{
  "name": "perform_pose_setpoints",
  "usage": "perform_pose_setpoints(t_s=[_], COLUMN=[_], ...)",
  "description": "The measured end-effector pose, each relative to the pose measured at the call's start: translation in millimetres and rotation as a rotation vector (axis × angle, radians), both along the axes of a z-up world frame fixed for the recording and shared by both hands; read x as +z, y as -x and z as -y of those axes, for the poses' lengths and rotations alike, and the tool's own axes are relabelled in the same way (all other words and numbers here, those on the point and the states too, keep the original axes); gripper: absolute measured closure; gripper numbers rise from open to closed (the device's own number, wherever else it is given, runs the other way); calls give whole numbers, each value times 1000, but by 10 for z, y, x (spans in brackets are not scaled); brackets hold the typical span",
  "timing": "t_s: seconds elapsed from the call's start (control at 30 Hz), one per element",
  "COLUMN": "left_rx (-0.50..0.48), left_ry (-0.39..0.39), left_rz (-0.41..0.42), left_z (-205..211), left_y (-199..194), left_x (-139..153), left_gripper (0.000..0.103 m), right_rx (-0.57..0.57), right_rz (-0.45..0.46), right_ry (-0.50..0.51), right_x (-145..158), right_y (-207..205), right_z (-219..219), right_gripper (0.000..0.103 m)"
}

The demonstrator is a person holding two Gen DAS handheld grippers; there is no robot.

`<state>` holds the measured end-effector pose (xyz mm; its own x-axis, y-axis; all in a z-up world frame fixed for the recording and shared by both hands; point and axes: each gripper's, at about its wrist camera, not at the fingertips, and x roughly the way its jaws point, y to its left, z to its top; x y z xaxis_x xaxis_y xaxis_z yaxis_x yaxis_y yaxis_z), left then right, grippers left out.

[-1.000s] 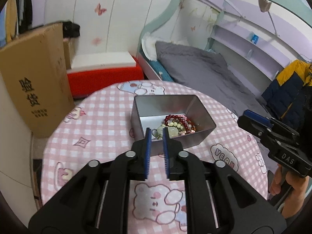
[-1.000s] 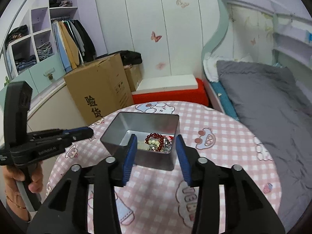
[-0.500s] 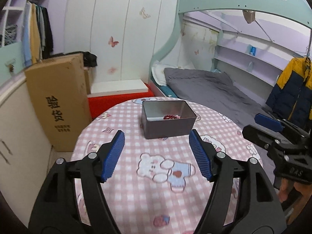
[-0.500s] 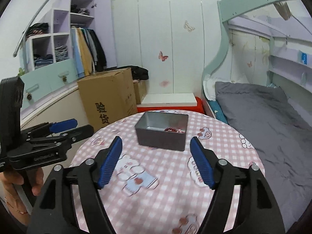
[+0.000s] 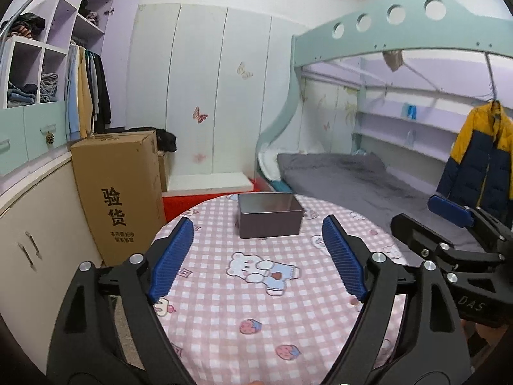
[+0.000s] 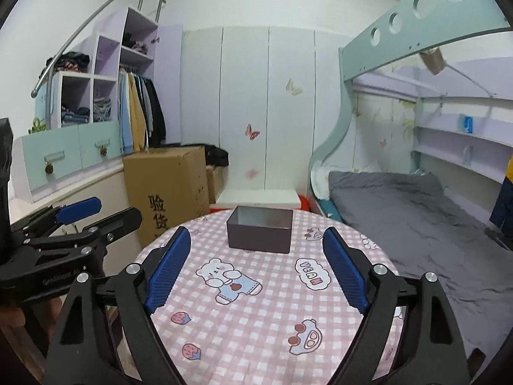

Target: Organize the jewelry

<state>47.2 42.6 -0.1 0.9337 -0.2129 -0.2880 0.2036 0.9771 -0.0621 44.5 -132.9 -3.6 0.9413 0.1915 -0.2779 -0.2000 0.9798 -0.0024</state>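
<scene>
cardboard box (image 5: pixel 118 192) beside round table (image 5: pixel 243 308)

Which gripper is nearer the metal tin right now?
Neither clearly. The left gripper and right gripper, both opening and empty, hang side by side at the table's near side, well short of the metal tin.

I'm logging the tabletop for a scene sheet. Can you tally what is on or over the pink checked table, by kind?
Metal tin: 1
Left gripper: 1, empty, jaws opening
Right gripper: 1, empty, jaws opening
Total: 3
The tin's contents cannot be seen from this angle.
</scene>
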Motion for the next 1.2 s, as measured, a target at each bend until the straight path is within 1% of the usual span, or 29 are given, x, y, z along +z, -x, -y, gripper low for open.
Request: perform_pose_setpoints(t_s=[0.1,0.17,0.37,0.43,0.57,0.7,0.87,1.07,1.2], left_rx=[10,37,68,89,115,130,137,148,142], left_ry=[15,2,-44,-58,-65,-75,-89,-101,-89], left_rz=[29,57,112,135,145,174,194,210,216], left_z=[-12,-15,55,63,84,99,117,126,118], left_y=[184,267,474,519,586,669,739,792,828], left_x=[25,41,74,84,89,101,118,129,141], left_gripper=[17,14,13,11,9,9,9,9,9], right_rx=[1,-9,-37,-47,-49,-53,-62,-56,-55], right_rz=[35,53,91,103,113,126,148,158,164], right_ry=[-5,7,21,28,29,27,23,16,13], right_x=[26,35,47,48,43,42,61,72,85], right_y=[160,234,447,509,574,643,730,785,822], right_z=[-8,-19,7,3,-1,-8,8,26,36], right_gripper=[19,19,18,18,18,17,11,11,10])
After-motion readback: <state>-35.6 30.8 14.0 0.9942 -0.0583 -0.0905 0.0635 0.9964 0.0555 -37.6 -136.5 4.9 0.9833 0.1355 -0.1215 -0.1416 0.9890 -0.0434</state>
